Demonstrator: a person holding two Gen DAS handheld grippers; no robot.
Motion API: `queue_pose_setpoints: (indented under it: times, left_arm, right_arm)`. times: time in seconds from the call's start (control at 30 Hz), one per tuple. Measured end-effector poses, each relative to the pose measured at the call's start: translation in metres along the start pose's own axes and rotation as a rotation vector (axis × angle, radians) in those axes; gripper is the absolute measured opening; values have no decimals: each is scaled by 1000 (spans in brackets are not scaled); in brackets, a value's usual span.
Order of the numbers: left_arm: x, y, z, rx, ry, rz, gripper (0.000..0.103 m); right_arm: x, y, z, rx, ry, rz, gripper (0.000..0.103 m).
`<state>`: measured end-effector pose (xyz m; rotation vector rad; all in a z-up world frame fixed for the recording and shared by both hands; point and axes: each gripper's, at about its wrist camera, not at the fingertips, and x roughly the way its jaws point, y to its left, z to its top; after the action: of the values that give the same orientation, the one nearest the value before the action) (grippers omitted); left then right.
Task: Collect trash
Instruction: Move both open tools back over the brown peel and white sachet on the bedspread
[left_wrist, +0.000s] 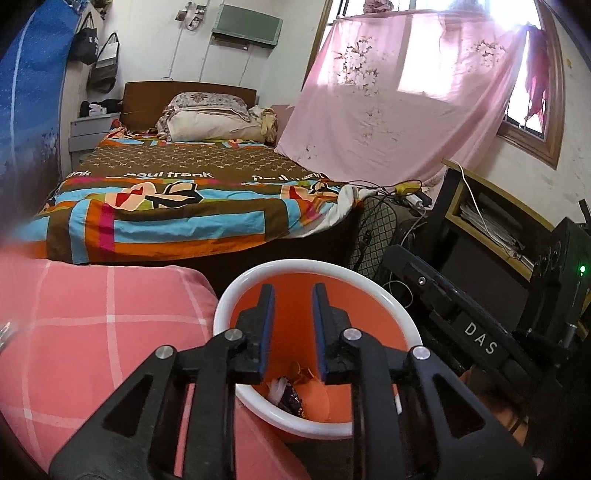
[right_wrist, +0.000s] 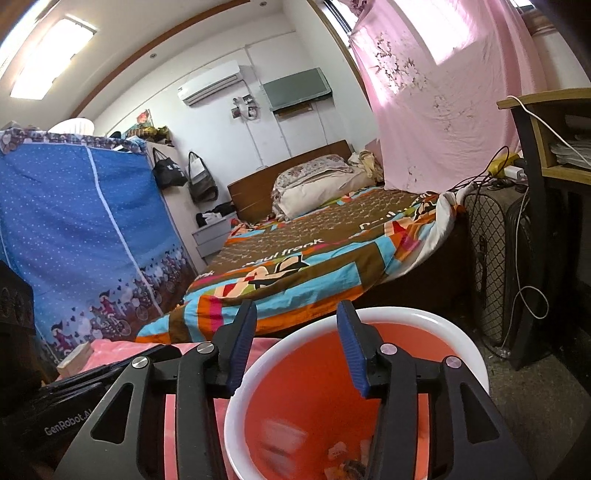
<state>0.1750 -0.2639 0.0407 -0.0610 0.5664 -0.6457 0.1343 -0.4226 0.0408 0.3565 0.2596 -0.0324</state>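
An orange waste bin with a white rim (left_wrist: 258, 275) stands on the floor beside a pink checked cushion (left_wrist: 103, 325). Wrappers and scraps of trash (left_wrist: 291, 395) lie at its bottom. My left gripper (left_wrist: 293, 291) is open and empty, right above the bin's mouth. In the right wrist view the same bin (right_wrist: 458, 332) is below my right gripper (right_wrist: 297, 310), which is open and empty above the bin's left rim. A blurred pale piece (right_wrist: 280, 439) shows inside the bin, above more trash (right_wrist: 345, 465) at the bottom.
A bed with a colourful cover (left_wrist: 177, 199) stands behind the bin. A fan grille (left_wrist: 373, 232), cables and a desk (left_wrist: 491, 206) stand right of it, a black case marked DAS (left_wrist: 476, 332) nearer. A blue fabric wardrobe (right_wrist: 74, 229) stands on the left.
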Motion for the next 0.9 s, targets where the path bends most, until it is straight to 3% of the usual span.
queue_pose_setpoints:
  times: [0.13,0.37,0.43,0.53,0.63,0.8,0.9]
  left_arm:
    - [-10,9,3,-15,-39,30,27]
    - [-38,34,6,-43,-131,127,45]
    - [-46,42,7,-48,-155,160,49]
    - [-59,58,8,-62,-189,213,59]
    - [-74,74,7,-78,-219,268,74]
    - [-100,99,1,-96,-293,361,103]
    - [-116,113,-5,-100,-336,403,103]
  right_arm:
    - [0,1,1,-7,-13,1,45]
    - [-3,23,5,-60,-70,23,50]
    - [-3,32,5,-78,-88,32,55]
    - [-3,46,4,-100,-110,45,70]
    - [-1,61,3,-117,-128,62,75]
    - [5,86,-1,-140,-155,94,95]
    - [6,103,-5,-149,-185,124,103]
